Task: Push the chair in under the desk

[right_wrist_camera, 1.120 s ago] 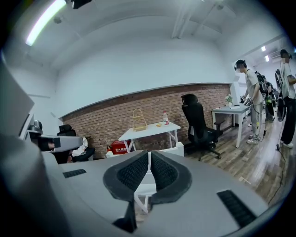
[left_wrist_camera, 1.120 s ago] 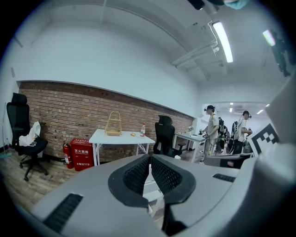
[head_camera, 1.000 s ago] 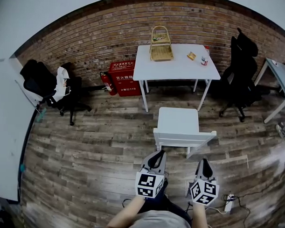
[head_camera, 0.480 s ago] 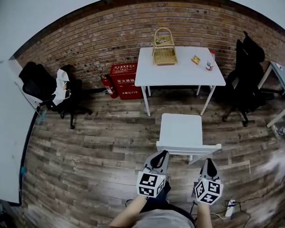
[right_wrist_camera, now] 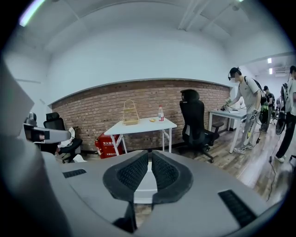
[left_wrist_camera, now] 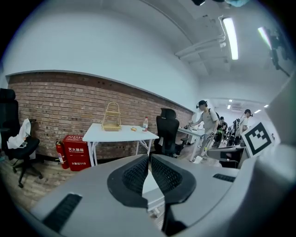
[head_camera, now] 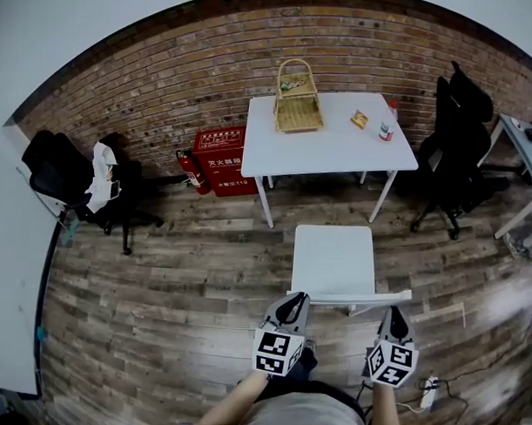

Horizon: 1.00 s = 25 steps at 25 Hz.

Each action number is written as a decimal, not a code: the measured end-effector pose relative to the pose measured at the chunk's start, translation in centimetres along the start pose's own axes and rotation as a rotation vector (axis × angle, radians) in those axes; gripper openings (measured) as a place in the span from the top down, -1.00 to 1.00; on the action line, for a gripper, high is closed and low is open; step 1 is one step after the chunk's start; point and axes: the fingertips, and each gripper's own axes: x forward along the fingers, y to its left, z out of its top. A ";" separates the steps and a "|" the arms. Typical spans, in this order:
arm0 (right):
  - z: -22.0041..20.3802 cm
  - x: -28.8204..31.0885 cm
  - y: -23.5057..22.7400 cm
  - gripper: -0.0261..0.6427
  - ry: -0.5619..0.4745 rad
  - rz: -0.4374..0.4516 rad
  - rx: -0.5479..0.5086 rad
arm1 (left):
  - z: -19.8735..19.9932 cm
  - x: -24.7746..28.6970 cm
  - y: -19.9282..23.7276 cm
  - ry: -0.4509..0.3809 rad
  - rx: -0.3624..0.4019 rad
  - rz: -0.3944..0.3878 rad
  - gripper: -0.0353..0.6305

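– White from seat to legs, that chair (head_camera: pixel 334 260): where does it stand?
– On the plank floor (head_camera: pixel 185 283) in front of the desk (head_camera: pixel 333 149), seat toward the desk, backrest toward the person. The seat's far edge lies about level with the feet of the desk's two front legs, between them.
– How much room at the sides?
– The seat's far right corner is near the right front leg, and the left leg stands further off. Planks show under the desk as far back as the brick wall (head_camera: pixel 166 82).
– And the tongs?
– The left gripper (head_camera: pixel 296 301) has its jaws pressed together with nothing between them, its tip at the left end of the backrest's top rail. The right gripper (head_camera: pixel 393 314) is closed and empty too, at the rail's right end. I cannot tell whether either tip touches the rail.
– What stands around?
– A red box (head_camera: pixel 220 152) and a fire extinguisher (head_camera: pixel 188 168) sit against the wall, left of the desk and off the chair's line. A black office chair (head_camera: pixel 456 144) stands right of the desk, well apart. A second office chair (head_camera: pixel 71 179), draped with a white cloth, is far left.
– On the desk?
– A wicker basket (head_camera: pixel 298 102), a small bottle (head_camera: pixel 387 126) and a snack packet (head_camera: pixel 359 120).
– Behind the person?
– A power strip (head_camera: pixel 430 392) with cables lies on the floor, just beside the right gripper's marker cube.
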 end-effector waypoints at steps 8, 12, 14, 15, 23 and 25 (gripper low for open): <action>0.8 2.3 -1.6 0.87 0.001 -0.041 0.002 | 0.0 2.3 1.7 0.026 0.004 -0.020 0.81; 0.7 2.8 -2.2 0.87 0.010 -0.055 0.001 | -0.3 2.7 2.8 0.045 0.019 -0.007 0.81; 0.6 3.0 -2.5 0.87 0.014 -0.053 -0.004 | -0.3 2.9 3.2 0.049 0.015 -0.004 0.81; 0.6 3.1 -2.6 0.87 0.018 -0.051 -0.007 | -0.4 2.9 3.4 0.052 0.012 -0.003 0.81; 0.1 3.4 -4.4 0.87 0.032 -0.026 -0.037 | -1.1 2.8 3.6 0.074 0.018 -0.032 0.65; 0.1 3.5 -5.1 0.87 0.043 -0.005 -0.052 | -1.3 2.7 3.7 0.082 0.019 -0.045 0.55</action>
